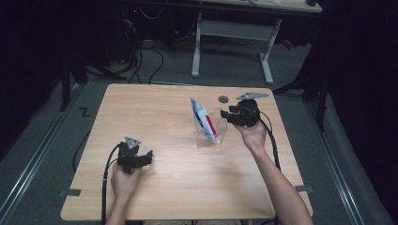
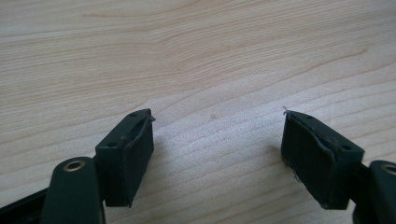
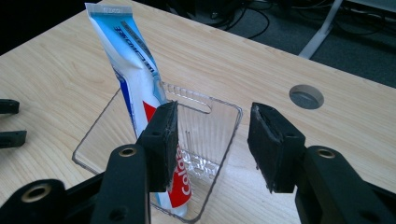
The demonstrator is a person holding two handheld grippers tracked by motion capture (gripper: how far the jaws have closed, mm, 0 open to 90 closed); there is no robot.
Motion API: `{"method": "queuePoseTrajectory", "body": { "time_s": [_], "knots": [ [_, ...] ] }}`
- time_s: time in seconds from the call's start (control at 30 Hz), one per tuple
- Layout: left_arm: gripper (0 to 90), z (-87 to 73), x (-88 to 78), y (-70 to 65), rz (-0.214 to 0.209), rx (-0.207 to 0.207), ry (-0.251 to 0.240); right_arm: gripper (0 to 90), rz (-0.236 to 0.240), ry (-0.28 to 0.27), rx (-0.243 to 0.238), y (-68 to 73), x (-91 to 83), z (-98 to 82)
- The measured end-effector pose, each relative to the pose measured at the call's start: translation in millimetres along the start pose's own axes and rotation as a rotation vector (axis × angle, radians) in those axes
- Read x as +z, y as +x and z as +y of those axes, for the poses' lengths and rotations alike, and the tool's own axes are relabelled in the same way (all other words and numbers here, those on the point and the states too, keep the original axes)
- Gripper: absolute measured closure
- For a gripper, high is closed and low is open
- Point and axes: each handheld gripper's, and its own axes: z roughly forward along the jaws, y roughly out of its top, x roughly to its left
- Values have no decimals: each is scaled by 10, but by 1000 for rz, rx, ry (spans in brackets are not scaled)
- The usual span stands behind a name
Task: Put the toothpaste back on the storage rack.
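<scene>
A clear plastic bin [image 1: 212,131] [image 3: 205,121] stands right of the table's middle. Inside it a white, blue and red toothpaste tube [image 1: 203,119] [image 3: 135,79] leans upright, cap end down. My right gripper [image 1: 225,114] [image 3: 212,140] hovers at the bin's right side, open, with the bin's near wall between and below its jaws; nothing is held. My left gripper [image 1: 149,155] [image 2: 217,149] rests low over bare wood at the front left, open and empty.
The wooden table [image 1: 155,112] has a round grey cable hole [image 1: 223,99] [image 3: 306,96] behind the bin. The left gripper's jaw tips [image 3: 9,122] show at the left edge of the right gripper view. A white desk frame [image 1: 232,40] stands beyond.
</scene>
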Motion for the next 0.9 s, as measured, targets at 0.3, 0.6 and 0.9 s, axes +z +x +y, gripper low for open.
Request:
{"method": "queuePoseTrajectory", "body": {
  "time_s": [0.3,0.6,0.9],
  "knots": [
    [256,0,0,-1,1,0,0,539,-18,-24,17,-85,-144,-107],
    [257,0,0,-1,1,0,0,546,-35,-37,16,-155,-319,-133],
    [257,0,0,-1,1,0,0,552,-38,-55,17,-181,-457,-157]
  ]
}}
